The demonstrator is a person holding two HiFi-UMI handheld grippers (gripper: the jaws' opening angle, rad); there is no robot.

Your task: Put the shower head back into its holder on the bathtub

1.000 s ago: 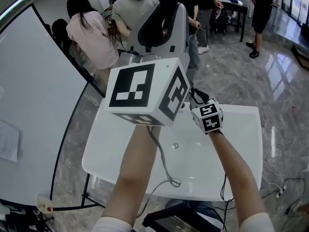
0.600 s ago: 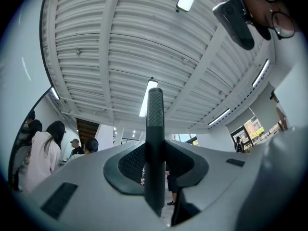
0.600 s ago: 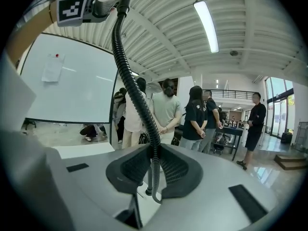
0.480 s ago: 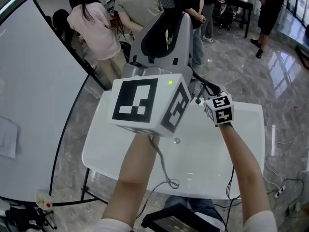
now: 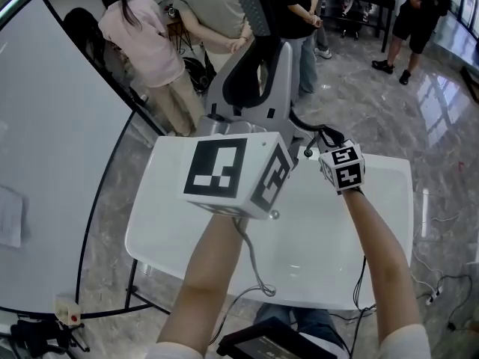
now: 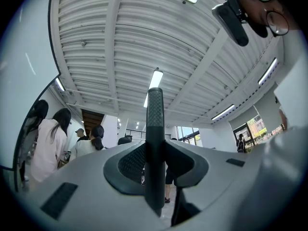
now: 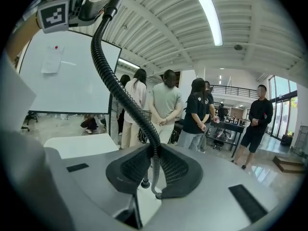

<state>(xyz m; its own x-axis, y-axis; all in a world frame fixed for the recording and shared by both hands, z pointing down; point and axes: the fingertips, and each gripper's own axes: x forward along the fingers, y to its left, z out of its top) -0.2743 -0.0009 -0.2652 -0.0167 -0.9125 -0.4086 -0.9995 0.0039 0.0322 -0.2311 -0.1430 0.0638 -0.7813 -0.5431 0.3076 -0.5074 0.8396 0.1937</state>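
Lowered the left tongs (image 6: pixel 155 162) with the shower head (image 6: pixel 155 119), and the right tongs (image 7: pixel 153 170) with the hose (image 7: pixel 115 88), closer to the bathtub (image 5: pixel 161 215).

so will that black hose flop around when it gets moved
Probably floppy: the hose is ribbed and curves loosely up from the right tool. Its ribs likely stop it sliding there. It may tug on the shower head in the left tool.

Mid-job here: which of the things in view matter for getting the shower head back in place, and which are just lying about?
Job:
- shower head, held in the left gripper
- its black hose, held in the right gripper
- white bathtub
- the holder: I cannot pick it out

Just around:
- whiteboard
- people standing behind the tub
- small white box on the floor
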